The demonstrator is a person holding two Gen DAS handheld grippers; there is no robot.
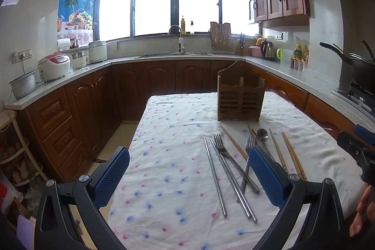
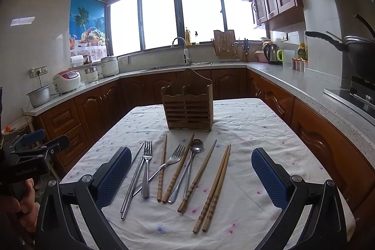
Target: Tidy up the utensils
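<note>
A wooden utensil holder [image 2: 188, 104] with two compartments stands upright at the far middle of the table; it also shows in the left wrist view [image 1: 240, 97]. In front of it lie two forks [image 2: 146, 168], a spoon [image 2: 195, 147], metal chopsticks [image 2: 132, 186] and several wooden chopsticks [image 2: 214, 191], spread on the floral cloth [image 2: 246, 132]. In the left wrist view the metal chopsticks [image 1: 214, 175] and forks [image 1: 225, 154] lie between my fingers. My left gripper [image 1: 188, 177] is open and empty above the near left of the table. My right gripper [image 2: 191, 177] is open and empty above the utensils.
Kitchen counters wrap around the table, with rice cookers [image 2: 66, 82] at the left, a sink [image 2: 178, 66] at the back, and a kettle [image 2: 271, 54] and wok [image 2: 358, 53] at the right. The left gripper's body [image 2: 30, 156] shows beside the table's left edge.
</note>
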